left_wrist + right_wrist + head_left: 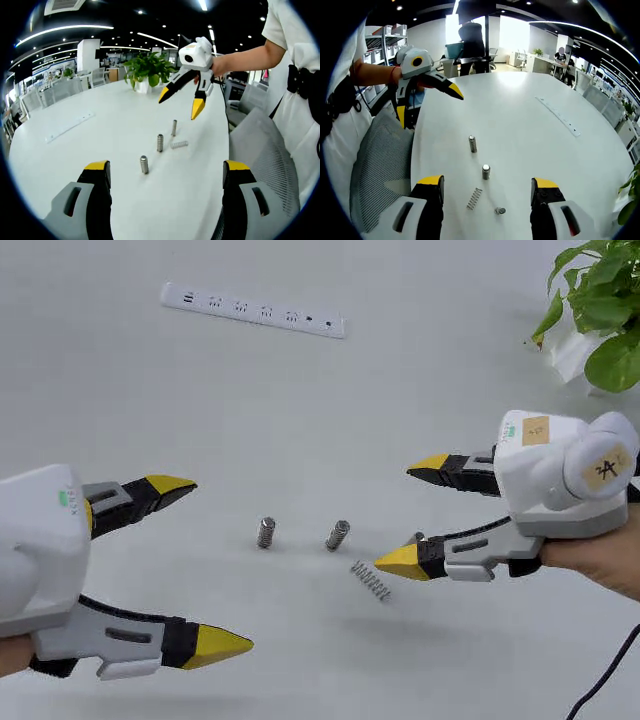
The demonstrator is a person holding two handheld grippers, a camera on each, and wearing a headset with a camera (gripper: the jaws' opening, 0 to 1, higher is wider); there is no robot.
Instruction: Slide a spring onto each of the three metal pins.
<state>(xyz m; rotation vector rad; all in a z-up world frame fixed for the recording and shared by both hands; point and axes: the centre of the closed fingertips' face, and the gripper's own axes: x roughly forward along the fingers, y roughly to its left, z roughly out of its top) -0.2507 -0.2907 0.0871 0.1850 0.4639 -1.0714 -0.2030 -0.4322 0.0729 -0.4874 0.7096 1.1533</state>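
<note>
"Head view first: what stands on the pale grey bench (300, 420)?"

"Three short upright metal pins in a row. On the side of the left gripper (215, 565), first metal pin (265, 532) wears a coil spring. Next along, middle metal pin (338, 535) wears one as well. Last, third metal pin (416, 538) is bare and partly hidden behind the lower jaw of the right gripper (395, 517)."

"And the loose spring?"

"One loose silver coil spring (371, 580) lies flat on the bench. It is near the middle and third pins, on the person's side of the row, touching neither."

"Jaws?"

"Both grippers have white bodies and black jaws with yellow tips. Left gripper: jaws spread wide, empty, well apart from the first pin. Right gripper: jaws wide too, empty, lower tip close by the third pin. Left gripper view puts the right gripper up in the air, clear of the bench, over the far end of the row."

"Right gripper view?"

"Bare pin closest, low between that gripper's own jaws, with the loose spring just beside it. The two sprung pins line up beyond. Left gripper is raised near the bench edge, with a grey mesh chair (375, 165) beside the bench."

"Anything else, head view?"

"At the far side, long white power strip (253, 309). In the far corner, green leafy plant (595, 300) in a white pot (572, 355). Under the right hand (600, 560), black cable (605, 680)."
</note>
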